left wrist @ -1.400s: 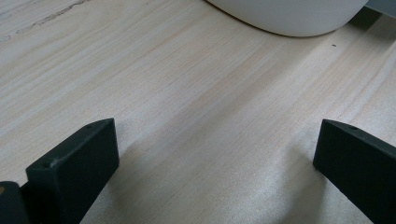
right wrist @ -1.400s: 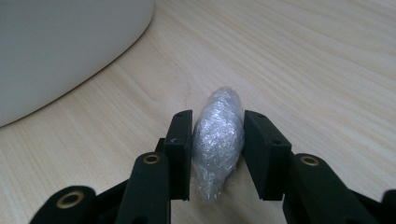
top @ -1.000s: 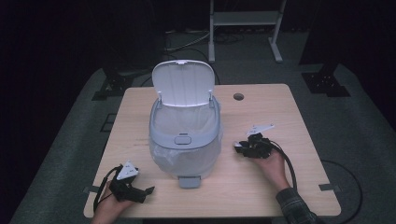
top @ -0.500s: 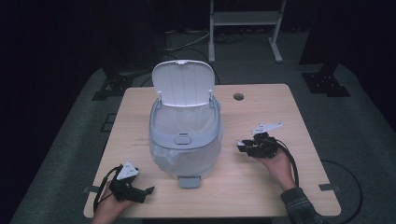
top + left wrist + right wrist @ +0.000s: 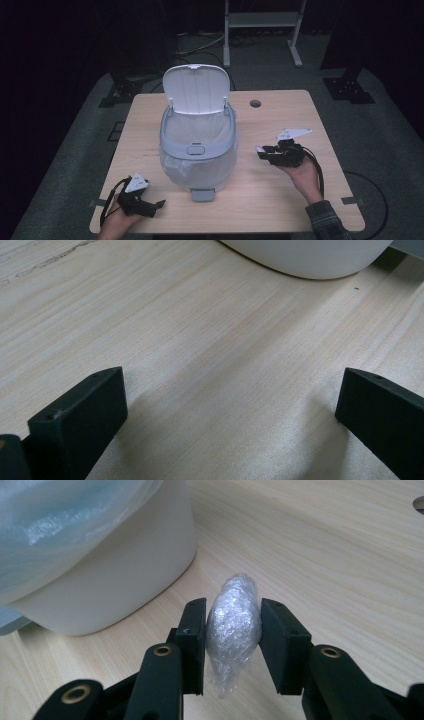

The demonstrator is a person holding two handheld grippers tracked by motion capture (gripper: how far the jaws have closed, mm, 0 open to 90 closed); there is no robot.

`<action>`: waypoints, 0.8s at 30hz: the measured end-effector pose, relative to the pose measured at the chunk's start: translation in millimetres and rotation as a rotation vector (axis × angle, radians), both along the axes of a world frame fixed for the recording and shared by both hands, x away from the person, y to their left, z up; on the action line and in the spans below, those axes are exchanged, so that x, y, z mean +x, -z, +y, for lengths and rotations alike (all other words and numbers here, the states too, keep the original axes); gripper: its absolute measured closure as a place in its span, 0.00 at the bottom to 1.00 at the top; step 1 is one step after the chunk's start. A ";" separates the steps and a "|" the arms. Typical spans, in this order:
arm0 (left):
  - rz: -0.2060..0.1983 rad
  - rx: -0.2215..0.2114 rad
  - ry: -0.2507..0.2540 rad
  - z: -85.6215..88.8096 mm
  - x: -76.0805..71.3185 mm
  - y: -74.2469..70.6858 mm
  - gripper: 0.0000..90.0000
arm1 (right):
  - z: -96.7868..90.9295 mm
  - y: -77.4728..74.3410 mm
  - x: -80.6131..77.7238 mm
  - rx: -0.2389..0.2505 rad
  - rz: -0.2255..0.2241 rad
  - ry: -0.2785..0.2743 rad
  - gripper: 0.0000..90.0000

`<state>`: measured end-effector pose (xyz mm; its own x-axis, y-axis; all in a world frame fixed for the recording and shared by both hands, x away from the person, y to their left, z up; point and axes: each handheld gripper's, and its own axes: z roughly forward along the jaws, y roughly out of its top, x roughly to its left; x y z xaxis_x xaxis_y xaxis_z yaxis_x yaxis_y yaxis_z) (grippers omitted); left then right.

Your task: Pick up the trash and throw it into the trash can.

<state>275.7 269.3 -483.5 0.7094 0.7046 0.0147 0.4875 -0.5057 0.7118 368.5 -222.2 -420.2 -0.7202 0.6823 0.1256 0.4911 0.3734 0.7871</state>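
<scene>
Crinkled clear plastic, balled into a tight wad (image 5: pixel 234 630), sits clamped between the two black jaws of your right hand-held gripper (image 5: pixel 234 645); both pads press on its sides, and the wad bulges out above and below them. In the high view that right hand-held gripper (image 5: pixel 261 151) is held off the surface (image 5: pixel 280 210), to the right of the bin (image 5: pixel 198 150) and near its rim height, with its jaws pointing left toward the bin and your right hand (image 5: pixel 302 172) cradling it from beneath. The wad shows there as a pale speck at the jaw tips, apart from the bin wall.

In the right gripper view the bin's white body (image 5: pixel 110 580) rises just left of the wad, with the filmy edge of its liner (image 5: pixel 65 520) folded over the rim.

The bin stands in the middle of the wooden surface, its lid (image 5: pixel 196 90) tipped up and back, the clear liner visible inside, and a grey pedal (image 5: pixel 202 194) sticking out at the front.

Your left hand-held gripper (image 5: pixel 156 205) lies low at the near left corner of the surface, well apart from the bin. In the left gripper view its jaws stand wide and released, with bare wood (image 5: pixel 225 365) between them and the bin's rounded base (image 5: pixel 310 260) farther off.
</scene>
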 end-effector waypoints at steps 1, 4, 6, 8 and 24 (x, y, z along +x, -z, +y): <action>0.000 0.000 0.000 0.0 0.0 0.0 0.00 | -0.6 -1.2 -0.2 0.004 -0.001 -0.001 0.71; 0.000 0.000 0.000 0.0 0.0 0.0 0.00 | -2.7 -4.7 -1.2 0.023 -0.011 -0.001 0.71; 0.000 0.000 0.000 0.0 0.0 -0.1 0.00 | -4.0 -7.4 -1.3 0.022 -0.007 -0.001 0.71; 0.000 0.000 0.000 0.0 0.1 0.0 0.00 | -5.5 -11.4 -2.1 0.036 -0.014 0.000 0.71; 0.000 0.000 0.000 0.0 0.0 0.0 0.00 | -13.3 -40.6 -9.0 0.084 -0.055 -0.026 0.71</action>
<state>275.7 269.3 -483.4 0.7097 0.7044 0.0144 0.4876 -0.5058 0.7116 359.5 -235.5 -379.6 -0.7449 0.6521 0.1413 0.4374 0.3173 0.8414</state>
